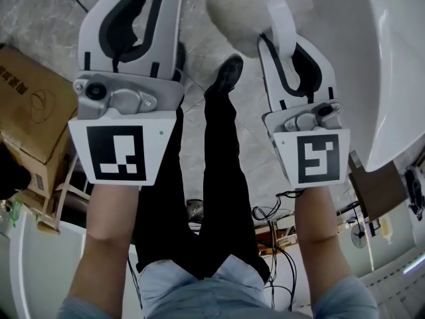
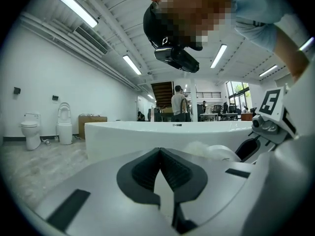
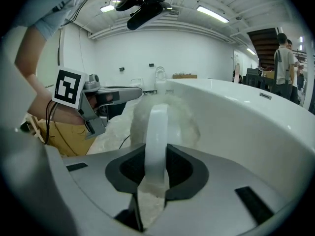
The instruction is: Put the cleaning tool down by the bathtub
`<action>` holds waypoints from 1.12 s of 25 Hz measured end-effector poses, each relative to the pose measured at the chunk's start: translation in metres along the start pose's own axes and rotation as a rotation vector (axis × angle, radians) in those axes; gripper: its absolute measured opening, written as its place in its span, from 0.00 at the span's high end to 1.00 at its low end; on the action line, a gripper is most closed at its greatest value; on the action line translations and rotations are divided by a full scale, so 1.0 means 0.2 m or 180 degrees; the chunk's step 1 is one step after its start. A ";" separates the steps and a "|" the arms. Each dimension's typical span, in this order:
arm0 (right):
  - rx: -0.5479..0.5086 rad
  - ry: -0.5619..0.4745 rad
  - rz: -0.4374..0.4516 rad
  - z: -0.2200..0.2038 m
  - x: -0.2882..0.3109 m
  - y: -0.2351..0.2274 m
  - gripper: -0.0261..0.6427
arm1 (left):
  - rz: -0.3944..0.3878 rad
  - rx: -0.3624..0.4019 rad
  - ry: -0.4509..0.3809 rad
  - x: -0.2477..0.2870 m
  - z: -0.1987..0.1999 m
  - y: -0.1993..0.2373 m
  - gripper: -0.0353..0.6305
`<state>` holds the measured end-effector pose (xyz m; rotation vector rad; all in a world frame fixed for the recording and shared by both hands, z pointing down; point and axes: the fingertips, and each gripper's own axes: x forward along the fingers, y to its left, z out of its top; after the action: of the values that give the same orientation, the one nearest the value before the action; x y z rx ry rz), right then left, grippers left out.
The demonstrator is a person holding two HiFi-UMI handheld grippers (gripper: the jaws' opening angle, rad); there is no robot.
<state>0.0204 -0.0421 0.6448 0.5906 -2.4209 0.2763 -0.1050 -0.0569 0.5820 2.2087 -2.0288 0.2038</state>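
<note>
The cleaning tool has a white handle (image 3: 156,127) and a fluffy white head (image 1: 242,8). My right gripper (image 1: 279,42) is shut on the handle, with the fluffy head sticking out past the jaws beside the white bathtub (image 1: 372,58). In the right gripper view the handle runs between the pads (image 3: 183,167), and the bathtub's rim (image 3: 246,117) is just to the right. My left gripper (image 1: 143,8) hovers to the left of the tool over the floor. Its pads (image 2: 145,171) meet with nothing between them. The tool's head (image 2: 211,151) shows at the right of the left gripper view.
A cardboard box (image 1: 26,105) stands at the left. Cables (image 1: 272,221) lie on the floor near the person's legs and shoe (image 1: 229,72). Two toilets (image 2: 30,132) stand by the far wall, and people (image 2: 178,102) stand behind the tub.
</note>
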 end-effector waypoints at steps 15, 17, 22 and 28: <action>-0.0057 0.0213 0.0098 -0.49 0.37 -0.01 0.81 | -0.0109 0.0110 0.0095 0.06 -0.53 -0.04 0.92; -0.0076 0.0240 0.0127 -0.55 0.41 -0.01 0.81 | -0.0100 0.0114 0.0105 0.06 -0.59 -0.04 0.92; -0.0112 0.0290 0.0197 -0.69 0.48 0.00 0.81 | -0.0129 0.0113 0.0141 0.07 -0.75 -0.06 0.92; -0.0176 0.0398 0.0259 -0.85 0.54 0.00 0.81 | -0.0228 0.0178 0.0193 0.08 -0.92 -0.12 0.92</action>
<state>0.0337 -0.0232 0.8450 0.4377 -2.3270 0.2711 -0.0819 -0.0348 0.7659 2.2744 -1.9320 0.3193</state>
